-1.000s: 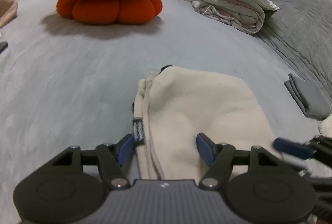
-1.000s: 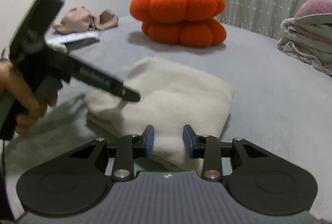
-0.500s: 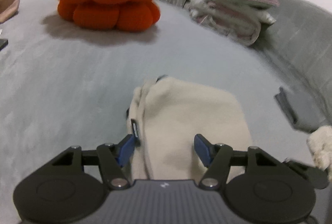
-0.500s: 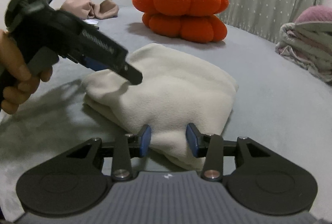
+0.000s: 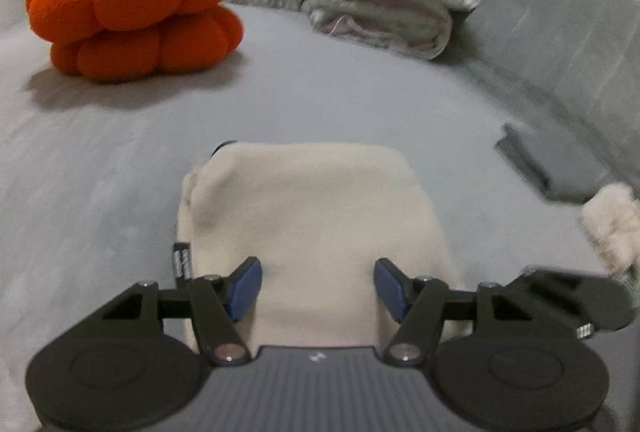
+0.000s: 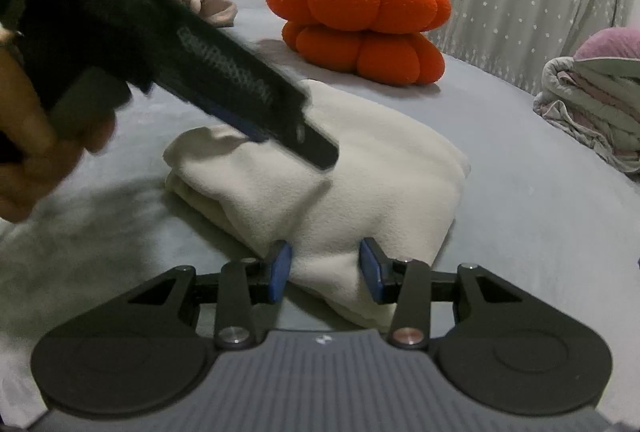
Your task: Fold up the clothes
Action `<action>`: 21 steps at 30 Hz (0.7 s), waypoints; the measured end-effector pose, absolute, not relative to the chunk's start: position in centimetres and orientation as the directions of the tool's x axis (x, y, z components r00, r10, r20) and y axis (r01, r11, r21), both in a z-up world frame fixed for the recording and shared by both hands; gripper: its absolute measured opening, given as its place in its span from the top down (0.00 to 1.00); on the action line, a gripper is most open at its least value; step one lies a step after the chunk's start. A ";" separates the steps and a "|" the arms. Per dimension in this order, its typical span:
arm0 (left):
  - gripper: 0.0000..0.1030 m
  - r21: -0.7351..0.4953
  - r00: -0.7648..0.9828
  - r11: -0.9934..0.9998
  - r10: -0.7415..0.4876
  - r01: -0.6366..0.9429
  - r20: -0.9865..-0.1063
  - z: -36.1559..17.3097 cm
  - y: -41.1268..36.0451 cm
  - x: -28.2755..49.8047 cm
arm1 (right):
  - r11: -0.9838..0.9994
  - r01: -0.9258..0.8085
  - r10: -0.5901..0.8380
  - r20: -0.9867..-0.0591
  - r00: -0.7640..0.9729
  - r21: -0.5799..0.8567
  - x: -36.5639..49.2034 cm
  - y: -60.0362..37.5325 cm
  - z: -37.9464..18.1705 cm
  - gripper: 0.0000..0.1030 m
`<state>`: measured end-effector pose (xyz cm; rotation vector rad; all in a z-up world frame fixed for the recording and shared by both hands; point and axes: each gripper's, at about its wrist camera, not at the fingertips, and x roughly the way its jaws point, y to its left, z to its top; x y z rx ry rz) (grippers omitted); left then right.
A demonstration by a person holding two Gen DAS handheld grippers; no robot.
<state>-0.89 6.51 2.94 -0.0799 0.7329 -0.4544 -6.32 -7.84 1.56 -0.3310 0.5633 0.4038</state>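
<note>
Two grippers are hovering over the folded fleece (image 5: 312,232) lying on the bed (image 5: 100,172) near a pumpkin cushion (image 5: 136,4), left gripper (image 5: 316,286) and right gripper (image 6: 325,270) both holding jaws apart, gripping nothing.

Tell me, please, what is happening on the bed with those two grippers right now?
A person is folding clothes with a handheld gripper in each hand. A cream fleece garment lies folded in a compact bundle on the grey bed. The left gripper hangs open over one end; the right gripper is open at the near corner. Neither is gripping it. An orange pumpkin cushion sits behind.
</note>
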 end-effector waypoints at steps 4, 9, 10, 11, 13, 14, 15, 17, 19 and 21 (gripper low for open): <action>0.35 -0.221 0.650 0.904 -0.418 0.365 -0.635 2.7 6.6 -0.8 | 0.860 -0.486 0.318 -0.583 0.747 -0.154 -5.8 -8.5 2.2 0.50; 0.33 -0.227 0.647 0.906 -0.415 0.357 -0.640 2.6 7.0 -0.9 | 0.883 -0.470 0.404 -0.519 0.754 0.005 -5.2 -11.4 4.7 0.57; 0.33 -0.229 0.646 0.906 -0.415 0.355 -0.641 2.6 7.0 -0.9 | 0.894 -0.447 0.404 -0.508 0.761 0.041 -4.6 -12.2 5.3 0.60; 0.33 -0.230 0.645 0.907 -0.414 0.353 -0.642 2.5 7.1 -0.9 | 0.901 -0.427 0.401 -0.509 0.761 0.072 -3.8 -13.0 5.6 0.66; 0.33 -0.232 0.644 0.907 -0.413 0.350 -0.644 2.5 7.2 -0.9 | 0.910 -0.396 0.396 -0.531 0.749 0.119 -2.2 -14.0 5.4 0.86; 0.33 -0.233 0.643 0.908 -0.413 0.349 -0.645 2.5 7.3 -0.9 | 0.912 -0.386 0.396 -0.540 0.743 0.138 -1.4 -14.3 5.2 0.86; 0.33 -0.232 0.643 0.909 -0.410 0.347 -0.647 2.5 7.2 -0.9 | 0.911 -0.384 0.400 -0.550 0.733 0.151 -0.7 -14.3 4.9 0.86; 0.33 -0.232 0.643 0.910 -0.408 0.344 -0.649 2.5 7.1 -0.8 | 0.908 -0.384 0.407 -0.577 0.708 0.170 0.4 -14.1 4.3 0.84; 0.33 -0.229 0.644 0.912 -0.404 0.341 -0.650 2.5 7.0 -0.7 | 0.910 -0.377 0.402 -0.593 0.697 0.173 1.0 -13.5 3.4 0.84; 0.33 -0.225 0.645 0.915 -0.398 0.336 -0.652 2.5 6.9 -0.7 | 0.912 -0.368 0.398 -0.596 0.697 0.179 1.4 -13.3 2.9 0.84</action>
